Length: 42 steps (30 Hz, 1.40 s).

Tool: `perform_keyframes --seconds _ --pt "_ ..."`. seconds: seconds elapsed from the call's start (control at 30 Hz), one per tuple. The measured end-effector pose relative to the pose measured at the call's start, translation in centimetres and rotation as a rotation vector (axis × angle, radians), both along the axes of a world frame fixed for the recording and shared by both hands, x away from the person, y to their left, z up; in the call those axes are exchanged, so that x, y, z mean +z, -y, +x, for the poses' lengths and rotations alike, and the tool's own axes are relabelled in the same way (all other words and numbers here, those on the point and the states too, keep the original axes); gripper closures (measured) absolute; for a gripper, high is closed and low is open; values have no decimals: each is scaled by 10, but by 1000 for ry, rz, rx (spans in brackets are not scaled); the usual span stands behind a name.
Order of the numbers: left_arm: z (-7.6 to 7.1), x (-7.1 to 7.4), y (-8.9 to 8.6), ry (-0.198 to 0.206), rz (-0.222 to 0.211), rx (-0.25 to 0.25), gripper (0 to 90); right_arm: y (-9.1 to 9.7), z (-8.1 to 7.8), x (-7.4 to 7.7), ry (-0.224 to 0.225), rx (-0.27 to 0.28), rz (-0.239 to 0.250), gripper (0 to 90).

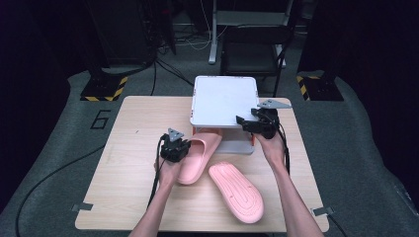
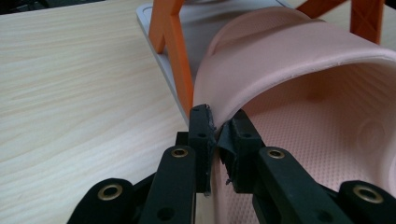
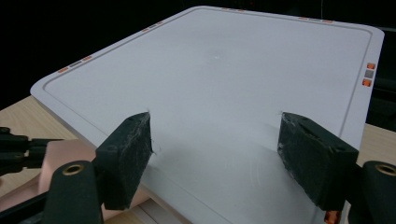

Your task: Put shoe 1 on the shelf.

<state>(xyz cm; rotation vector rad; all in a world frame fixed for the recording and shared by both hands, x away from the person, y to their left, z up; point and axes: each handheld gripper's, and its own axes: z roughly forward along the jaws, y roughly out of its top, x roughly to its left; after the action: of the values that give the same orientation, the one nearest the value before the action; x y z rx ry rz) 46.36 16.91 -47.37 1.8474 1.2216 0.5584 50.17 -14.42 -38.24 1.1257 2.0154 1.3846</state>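
A pink slipper [image 1: 201,155] lies upright on the wooden table [image 1: 133,163], its toe pushed in under a white two-level rack [image 1: 225,98] with orange legs. My left gripper [image 1: 184,147] is shut on the side edge of that slipper's strap [image 2: 299,70]; in the left gripper view the gripper [image 2: 217,128] pinches the rim beside an orange leg [image 2: 173,51]. The other pink slipper [image 1: 236,191] lies sole up in front. My right gripper [image 1: 245,123] hovers open over the front right corner of the rack's white top [image 3: 224,60], with nothing between the open gripper [image 3: 215,140].
A chair [image 1: 252,49] and black stands sit on the grey floor behind the table. The rack's lower plate [image 2: 156,46] rests on the table at the back middle. Bare wood spreads to the left of the slippers.
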Motion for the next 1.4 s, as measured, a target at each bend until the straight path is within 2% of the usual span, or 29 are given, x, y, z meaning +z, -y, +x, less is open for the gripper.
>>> perform_keyframes --seconds 0.1,0.23,0.3,0.4,0.53,0.57,0.67,0.7,0.77,0.87,0.9,1.07,1.1,1.2,1.27,1.3,1.4 --pt "9 -2 7 -5 -26 30 814 0 -1 0 -7 -1 -5 261" --pt "17 -8 15 -20 -47 66 813 0 -4 -2 19 -4 -19 277" --pt "21 -9 18 -26 -46 81 812 1 -5 -4 28 -8 -15 278" --pt "25 -7 25 -9 -16 98 811 2 -6 -3 22 -9 -21 279" --pt "30 -8 28 2 -59 147 812 2 -6 -4 31 -9 -12 280" --pt "32 -9 27 -2 -57 150 811 3 -7 -4 31 -9 -11 282" --pt "34 -12 27 -12 -111 181 810 4 -7 -4 34 -8 -3 292" --pt "35 -12 27 -11 -112 180 804 5 -8 -4 25 -9 -4 293" --pt "38 -13 31 -22 -102 170 791 5 -7 -4 27 -8 -2 293" --pt "39 -12 32 -18 -116 158 762 4 -8 -4 37 -11 -11 293" --pt "39 -12 32 -21 -109 155 760 4 -8 -4 35 -9 -9 293" --pt "35 -8 26 -13 -107 80 695 4 -9 -4 31 -10 -15 293" --pt "35 -8 26 -8 -128 76 674 4 -9 -4 33 -12 -15 293" --pt "35 -9 24 -35 -108 71 643 2 -9 -3 25 -22 -17 293" --pt "36 -13 24 -58 -94 59 644 2 -10 -3 30 -21 -22 293" --pt "36 -15 24 -61 -84 54 683 2 -9 -3 29 -21 -21 294" --pt "37 -15 25 -49 -93 96 774 2 -9 -3 27 -21 -22 291"
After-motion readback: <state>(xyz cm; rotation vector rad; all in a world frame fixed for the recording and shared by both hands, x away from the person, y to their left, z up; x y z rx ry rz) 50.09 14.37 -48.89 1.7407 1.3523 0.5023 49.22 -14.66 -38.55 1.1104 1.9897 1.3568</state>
